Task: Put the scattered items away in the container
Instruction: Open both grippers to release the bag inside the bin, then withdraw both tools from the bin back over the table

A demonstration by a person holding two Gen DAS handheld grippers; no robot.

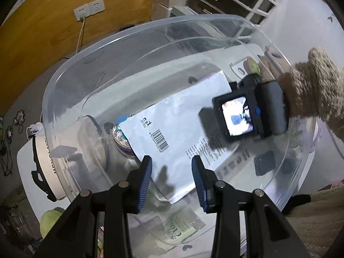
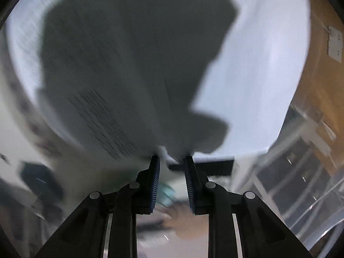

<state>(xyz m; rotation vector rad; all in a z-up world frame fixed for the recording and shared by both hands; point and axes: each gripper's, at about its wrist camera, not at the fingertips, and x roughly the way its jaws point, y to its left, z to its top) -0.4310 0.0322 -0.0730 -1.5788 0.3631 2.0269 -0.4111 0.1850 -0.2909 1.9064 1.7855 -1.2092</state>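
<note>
Hovering over a clear plastic container [image 1: 64, 68], the left gripper [image 1: 172, 180] points steeply down with its blue-padded jaws apart and nothing between them. Below it, inside the tub, a white printed pouch [image 1: 172, 129] with a barcode lies slanted across the bottom, partly covering a round patterned item [image 1: 120, 138]. At the pouch's far end the right gripper [image 2: 171, 161], seen from the left wrist view as a black unit with a lit screen carried by a fuzzy tan sleeve [image 1: 314, 90], reaches into the tub. Its own blurred view shows the narrow-set jaws at the pouch's edge with a fold of it between the tips, though whether the pads press on it cannot be told. A wooden wall [image 1: 43, 21] with sockets stands behind.
</note>
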